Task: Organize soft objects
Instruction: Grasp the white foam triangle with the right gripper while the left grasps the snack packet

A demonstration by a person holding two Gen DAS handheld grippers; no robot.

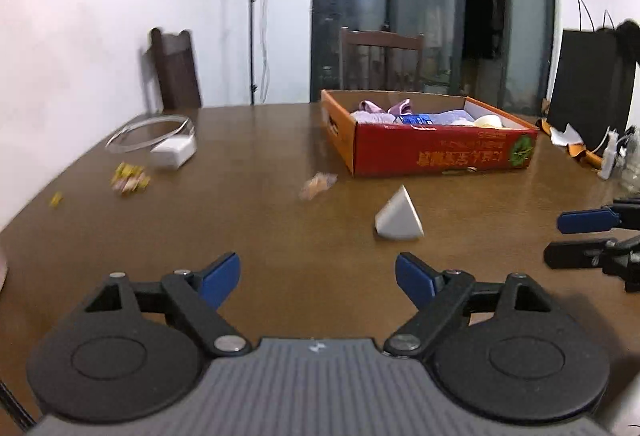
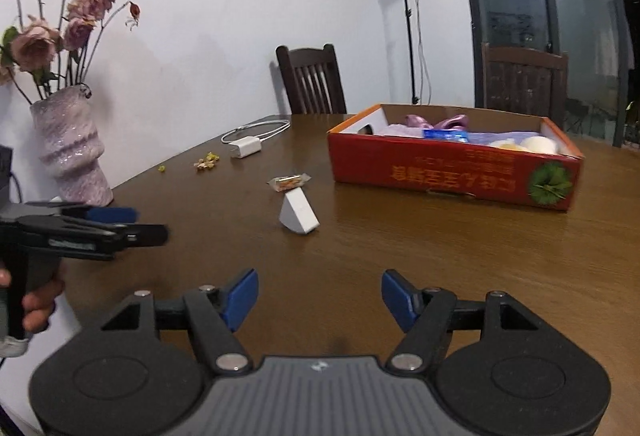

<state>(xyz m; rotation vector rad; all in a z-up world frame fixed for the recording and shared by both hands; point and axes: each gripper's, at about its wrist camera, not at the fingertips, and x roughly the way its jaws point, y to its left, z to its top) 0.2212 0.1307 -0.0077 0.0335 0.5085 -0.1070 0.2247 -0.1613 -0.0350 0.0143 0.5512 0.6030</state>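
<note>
Left wrist view: brown wooden table (image 1: 260,220); two chairs, one light stand at a white wall. Left gripper (image 1: 318,278) empty, jaws spread. One white wedge-shaped sponge (image 1: 398,220) lies before one red cardboard box (image 1: 436,152) holding soft items.

Right wrist view: right gripper (image 2: 320,300) likewise spread, empty; one vase (image 2: 70,148) of roses, one white charger (image 2: 245,148).

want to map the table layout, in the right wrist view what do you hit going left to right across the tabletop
vase → yellow crumbs → white charger → candy wrapper → white wedge → red box
</note>
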